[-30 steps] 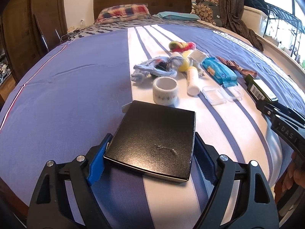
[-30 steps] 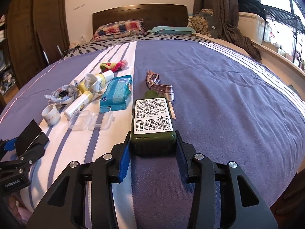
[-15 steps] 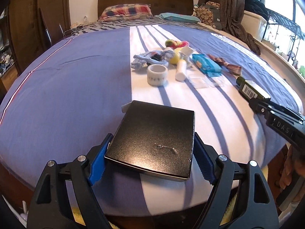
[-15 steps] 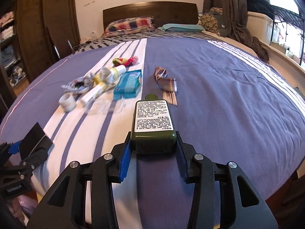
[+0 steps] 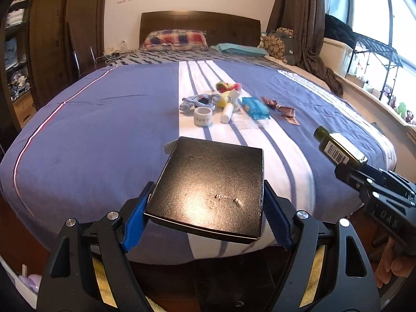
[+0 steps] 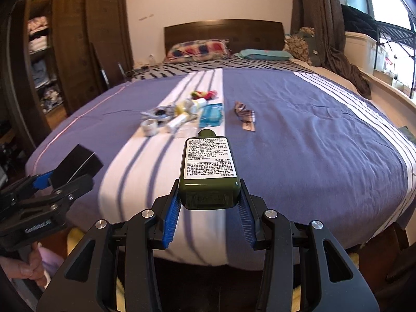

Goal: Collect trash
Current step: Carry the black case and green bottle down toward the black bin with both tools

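My left gripper [image 5: 205,223] is shut on a flat black box [image 5: 210,184] and holds it in the air off the foot of the bed. My right gripper [image 6: 209,218] is shut on a dark green bottle [image 6: 209,171] with a white label, also held off the bed; the bottle shows in the left wrist view [image 5: 338,150] too. The black box shows at the left of the right wrist view [image 6: 75,163]. Left on the bed are a white tape roll [image 5: 203,116], a white tube [image 5: 226,109], a blue wipes pack [image 5: 254,107] and a brown wrapper [image 5: 282,109].
The purple striped bed [image 5: 104,119] fills the middle, with a dark headboard [image 5: 200,26] and pillows behind. A wardrobe [image 6: 78,39] stands left. Curtain, bins and a rack stand right by the window [image 5: 377,26]. Yellow cloth lies on the floor below the grippers.
Both grippers have pulled back from the bed toward its foot, each carrying its object. The items on the bed now look farther away.
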